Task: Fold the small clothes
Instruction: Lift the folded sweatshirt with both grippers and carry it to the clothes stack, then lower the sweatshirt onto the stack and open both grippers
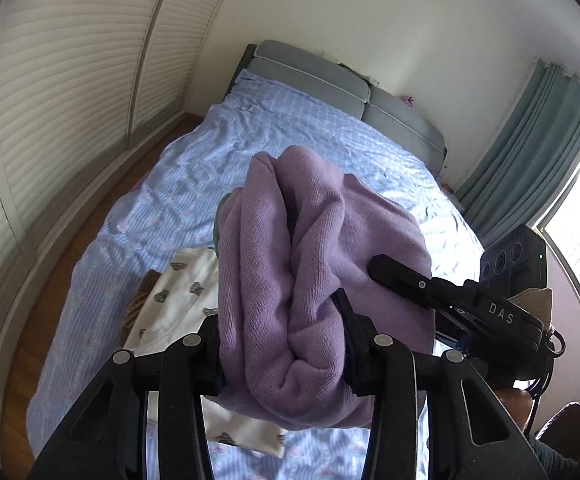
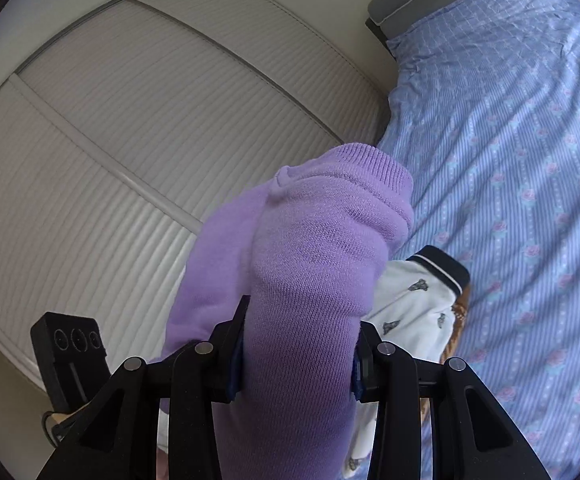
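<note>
Bedroom with a bed (image 1: 138,216) under a blue striped floral sheet, beside white slatted wardrobe doors (image 2: 138,128). Held bunched above it: a lilac knitted sweatshirt (image 1: 306,280), clamped in the left tongs (image 1: 280,344) and the right tongs (image 2: 298,356), both closed tight on thick folds. Below, a white printed garment (image 1: 182,300). Likely risk: uneven, bulky grips slipping, undoing the fold.

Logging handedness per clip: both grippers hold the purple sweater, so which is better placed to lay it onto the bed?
Marginally the left gripper: its view looks straight down the blue bedspread, holding the bunched purple sweater. The right gripper points partly at the closet doors.
</note>
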{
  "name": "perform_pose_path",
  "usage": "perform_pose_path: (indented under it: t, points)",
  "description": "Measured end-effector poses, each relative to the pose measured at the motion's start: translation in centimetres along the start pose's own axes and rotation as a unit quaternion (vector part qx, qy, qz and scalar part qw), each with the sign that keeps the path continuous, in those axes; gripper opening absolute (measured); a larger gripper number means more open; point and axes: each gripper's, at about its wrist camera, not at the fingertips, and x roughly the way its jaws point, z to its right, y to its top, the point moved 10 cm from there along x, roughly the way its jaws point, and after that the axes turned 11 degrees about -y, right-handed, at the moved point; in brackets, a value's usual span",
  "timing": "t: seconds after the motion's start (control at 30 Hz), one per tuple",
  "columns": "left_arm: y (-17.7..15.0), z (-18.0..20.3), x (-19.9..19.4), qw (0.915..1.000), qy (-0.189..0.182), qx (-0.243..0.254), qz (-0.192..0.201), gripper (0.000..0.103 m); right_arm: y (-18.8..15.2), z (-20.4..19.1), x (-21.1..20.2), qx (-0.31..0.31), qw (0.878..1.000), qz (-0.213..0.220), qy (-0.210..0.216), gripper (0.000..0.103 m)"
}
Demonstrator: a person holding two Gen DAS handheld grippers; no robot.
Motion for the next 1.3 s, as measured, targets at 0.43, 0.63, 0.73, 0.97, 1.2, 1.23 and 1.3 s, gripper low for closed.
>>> perform_pose_path:
  t: [0.43, 0.63, 0.73, 0.97, 1.2, 1.23, 1.3]
  points:
    - [-7.2, -10.4, 6.7, 0.9967, -0.025, -0.072, -0.027, 0.055, -6.7, 6.8, 9.7, 0.008, 0.995, -0.059, -0.084, 0.05]
    - [-6.6, -9.3, 5.2, 0.9989, 0.04, -0.02, -0.016, 0.07, -6.3, 6.1, 9.6, -0.048, 0.991, -0.067, -0.107, 0.061]
    - [-6.4, -8.0, 3.8, 0.9962, 0.084, 0.02, -0.006, 0.072, -6.1, 6.3, 9.0, -0.081, 0.986, -0.065, -0.13, 0.072]
    - [-5.1, -2.6, -0.6, 0.9764, 0.16, 0.115, 0.089, 0.081, -2.2, 5.4, 3.7, -0.187, 0.968, 0.044, -0.162, 0.086]
    - [-5.4, 0.0, 1.9, 0.977, 0.114, 0.139, 0.115, 0.085, -0.7, 2.1, 4.5, -0.313, 0.94, 0.075, -0.115, 0.086]
    - [-5.5, -0.2, 2.4, 0.9777, 0.111, 0.138, 0.113, 0.085, -1.0, 1.8, 5.0, -0.33, 0.934, 0.069, -0.115, 0.086]
    - [-5.9, -0.6, 3.4, 0.979, 0.111, 0.134, 0.105, 0.085, -1.5, 1.7, 5.9, -0.368, 0.919, 0.065, -0.125, 0.086]
